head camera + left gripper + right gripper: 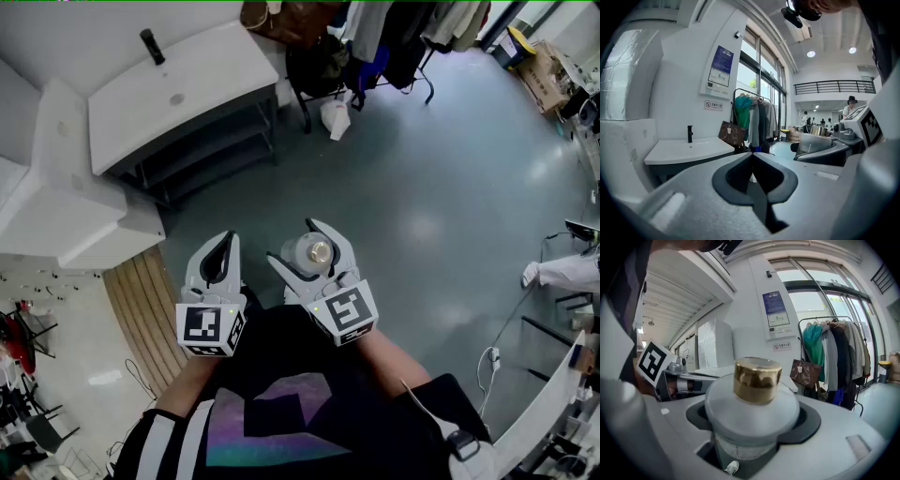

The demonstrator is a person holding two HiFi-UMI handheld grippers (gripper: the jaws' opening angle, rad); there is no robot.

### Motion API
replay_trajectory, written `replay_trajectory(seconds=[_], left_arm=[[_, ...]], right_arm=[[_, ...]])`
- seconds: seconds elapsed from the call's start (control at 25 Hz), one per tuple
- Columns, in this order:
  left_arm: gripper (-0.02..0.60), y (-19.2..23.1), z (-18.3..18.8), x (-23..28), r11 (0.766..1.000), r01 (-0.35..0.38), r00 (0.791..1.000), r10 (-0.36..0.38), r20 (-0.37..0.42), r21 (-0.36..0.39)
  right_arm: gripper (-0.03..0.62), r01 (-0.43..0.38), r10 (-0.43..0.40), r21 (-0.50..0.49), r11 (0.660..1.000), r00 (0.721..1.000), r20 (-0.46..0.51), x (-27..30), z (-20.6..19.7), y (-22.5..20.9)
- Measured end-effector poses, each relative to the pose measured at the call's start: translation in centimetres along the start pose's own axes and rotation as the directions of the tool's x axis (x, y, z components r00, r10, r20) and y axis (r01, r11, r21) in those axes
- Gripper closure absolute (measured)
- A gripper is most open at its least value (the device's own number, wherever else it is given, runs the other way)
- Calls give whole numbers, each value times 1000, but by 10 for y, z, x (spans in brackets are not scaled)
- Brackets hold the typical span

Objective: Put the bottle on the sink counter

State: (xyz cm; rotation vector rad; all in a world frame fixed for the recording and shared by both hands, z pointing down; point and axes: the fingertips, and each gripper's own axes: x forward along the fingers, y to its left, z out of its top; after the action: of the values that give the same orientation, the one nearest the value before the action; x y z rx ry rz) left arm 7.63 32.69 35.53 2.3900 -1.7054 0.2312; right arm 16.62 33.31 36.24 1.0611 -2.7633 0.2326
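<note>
Handbag point(732, 133), coats point(758, 121) — apparently beside sink counter point(206, 75)

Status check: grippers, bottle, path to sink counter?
Left gripper shut, empty. Right gripper shut on bottle, gold cap up. Sink counter ahead-left, only a faucet stands on it.

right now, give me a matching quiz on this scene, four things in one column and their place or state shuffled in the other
1. left tool
2. right tool
3. short black faucet
4. brown handbag

a. on the white sink counter
b. shut, nothing in it
c. beside the hanging clothes
d. closed on the frosted round bottle with a gold cap

Pairs: 1-b, 2-d, 3-a, 4-c
</note>
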Motion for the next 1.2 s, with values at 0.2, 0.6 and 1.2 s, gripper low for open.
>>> replay_trajectory(seconds=[0.2,0.6,1.2], left_arm=[[578,-3,3,3,1000,-1,1000,1,4,3],[578,-6,9,12,1000,-5,1000,5,6,15],[578,10,6,25,1000,-25,1000,25,-16,4]], right_arm=[[235,-8,8,10,1000,1000,2,-1,2,-4],[233,-26,26,28,999,1000,-1,6,7,-12],[235,-59,59,25,998,998,15,25,15,-20]])
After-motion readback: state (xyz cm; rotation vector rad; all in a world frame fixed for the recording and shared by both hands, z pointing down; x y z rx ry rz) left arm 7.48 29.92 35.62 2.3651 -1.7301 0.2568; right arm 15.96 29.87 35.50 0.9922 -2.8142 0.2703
